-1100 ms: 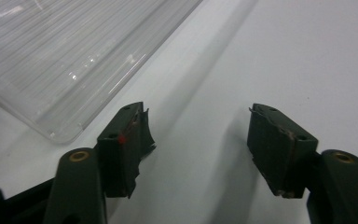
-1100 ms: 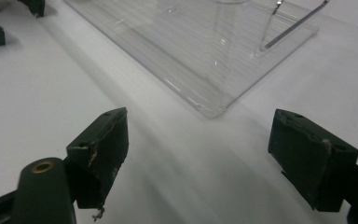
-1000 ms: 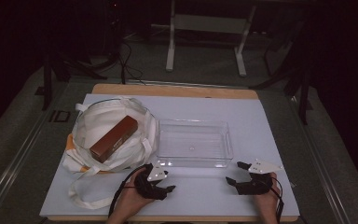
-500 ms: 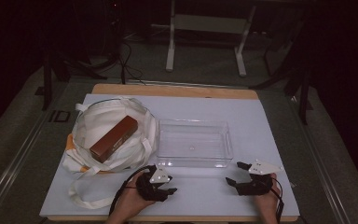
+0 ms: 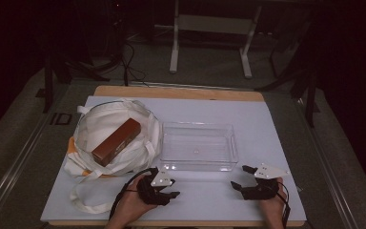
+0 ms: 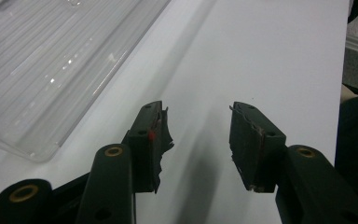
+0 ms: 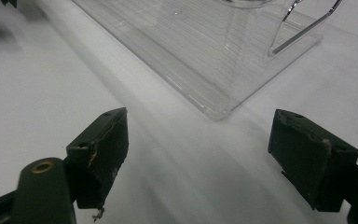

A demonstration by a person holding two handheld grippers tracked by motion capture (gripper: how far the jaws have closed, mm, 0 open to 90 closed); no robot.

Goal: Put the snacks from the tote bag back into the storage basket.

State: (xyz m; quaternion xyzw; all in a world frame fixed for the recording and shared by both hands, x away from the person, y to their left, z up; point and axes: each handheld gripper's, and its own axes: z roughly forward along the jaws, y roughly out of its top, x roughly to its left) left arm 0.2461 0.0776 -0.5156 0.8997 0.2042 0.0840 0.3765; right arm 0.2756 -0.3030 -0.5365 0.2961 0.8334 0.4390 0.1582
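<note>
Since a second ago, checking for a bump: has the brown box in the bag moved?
No. The brown box lies at the same slant inside the white bag, beside the clear tray.

Left tongs (image 5: pixel 167 191) just narrowed, nothing between; right tongs (image 5: pixel 240 177) gape wide.

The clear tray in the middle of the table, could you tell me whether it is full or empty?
Empty. The clear tray shows only its bare ribbed floor; the brown box lies in the white bag beside it.
</note>
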